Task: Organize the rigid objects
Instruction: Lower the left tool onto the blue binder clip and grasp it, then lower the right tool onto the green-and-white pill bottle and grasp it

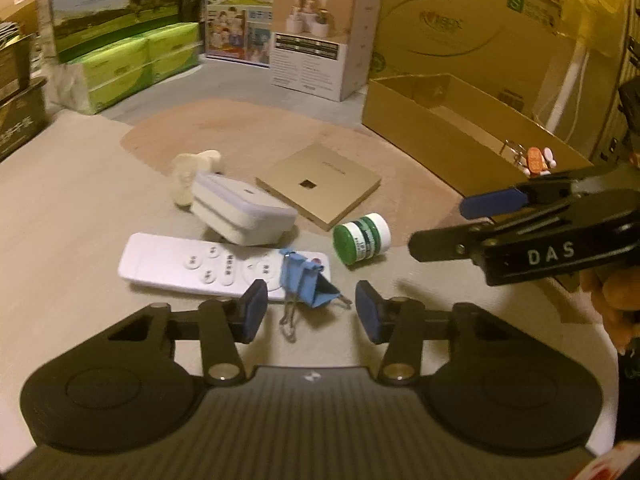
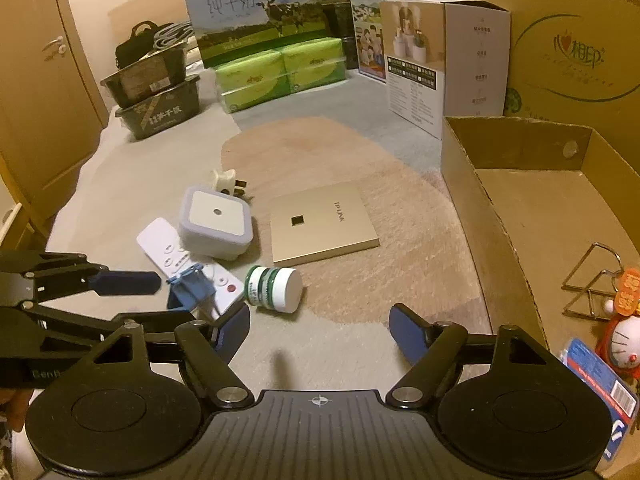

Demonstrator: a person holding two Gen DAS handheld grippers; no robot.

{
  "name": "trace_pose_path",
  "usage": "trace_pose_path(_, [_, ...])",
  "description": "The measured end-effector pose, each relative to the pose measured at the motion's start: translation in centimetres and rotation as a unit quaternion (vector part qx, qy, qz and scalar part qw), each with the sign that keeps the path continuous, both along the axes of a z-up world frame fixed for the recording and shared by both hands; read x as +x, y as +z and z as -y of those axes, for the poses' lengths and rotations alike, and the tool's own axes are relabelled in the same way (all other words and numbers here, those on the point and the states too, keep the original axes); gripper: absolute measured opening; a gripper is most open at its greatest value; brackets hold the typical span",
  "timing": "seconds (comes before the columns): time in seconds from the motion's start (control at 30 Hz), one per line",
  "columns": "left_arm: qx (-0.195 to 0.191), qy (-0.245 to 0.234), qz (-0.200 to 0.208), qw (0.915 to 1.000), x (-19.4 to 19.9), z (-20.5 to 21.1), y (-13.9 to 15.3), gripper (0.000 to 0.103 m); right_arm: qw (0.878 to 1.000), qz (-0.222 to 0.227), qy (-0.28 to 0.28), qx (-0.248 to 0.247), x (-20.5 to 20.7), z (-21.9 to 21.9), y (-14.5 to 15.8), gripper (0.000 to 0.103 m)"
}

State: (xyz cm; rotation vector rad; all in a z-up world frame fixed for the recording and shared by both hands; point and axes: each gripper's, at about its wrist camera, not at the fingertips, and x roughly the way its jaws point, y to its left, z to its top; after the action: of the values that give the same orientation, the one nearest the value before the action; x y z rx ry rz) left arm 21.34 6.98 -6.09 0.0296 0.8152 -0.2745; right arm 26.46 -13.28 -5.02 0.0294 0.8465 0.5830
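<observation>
A blue binder clip (image 1: 308, 280) lies on the end of a white remote (image 1: 192, 266). My left gripper (image 1: 312, 310) is open with the clip just beyond and between its fingertips. Past it lie a white night-light plug (image 1: 244, 214), a green-capped white jar (image 1: 362, 238) on its side, a flat gold box (image 1: 318, 184) and a cream adapter (image 1: 188, 176). My right gripper (image 2: 320, 334) is open and empty over bare carpet, the jar (image 2: 274, 284) just ahead of it, the clip (image 2: 190, 286) to its left. The left gripper shows in the right wrist view (image 2: 132, 298).
An open cardboard box (image 2: 500, 232) stands on the right, holding a wire stand (image 2: 592, 284), a cat figure (image 2: 624, 344) and a blue packet (image 2: 596, 384). Milk cartons, green tissue packs (image 2: 280, 76) and a white product box (image 2: 444, 64) line the back. Dark crates (image 2: 156, 96) stand far left.
</observation>
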Motion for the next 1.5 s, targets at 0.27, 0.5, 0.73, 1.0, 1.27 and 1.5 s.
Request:
trace_pose_path(0.27, [-0.003,-0.002,-0.004,1.0000,0.9,0.2,-0.9,0.031,1.000,-0.005,-0.002,-0.001,0.9,0.0,-0.6,0.077])
trace_pose_path(0.5, [-0.005,0.005,-0.002,1.0000,0.6,0.0,-0.8,0.028,1.000,-0.007,0.005,0.003,1.3,-0.3,-0.9,0.076])
trace_pose_path(0.73, [-0.006,0.015,-0.001,0.9999,-0.2,-0.9,-0.4,0.027,1.000,-0.007,0.022,0.009,1.5,-1.5,-1.1,0.071])
trace_pose_path(1.0, [-0.006,0.023,0.001,0.9997,-0.8,-1.9,0.0,0.027,0.999,-0.015,0.032,0.017,2.1,-3.4,-1.7,0.059])
trace_pose_path(1.27, [-0.009,0.029,-0.002,0.9995,-1.1,-1.9,0.0,0.027,0.999,-0.017,0.037,0.007,2.5,-4.9,-2.0,0.038])
trace_pose_path(1.5, [-0.010,0.038,-0.008,0.9992,-1.9,-2.1,0.3,0.027,1.000,-0.008,0.028,0.008,1.9,-4.5,-1.2,0.032])
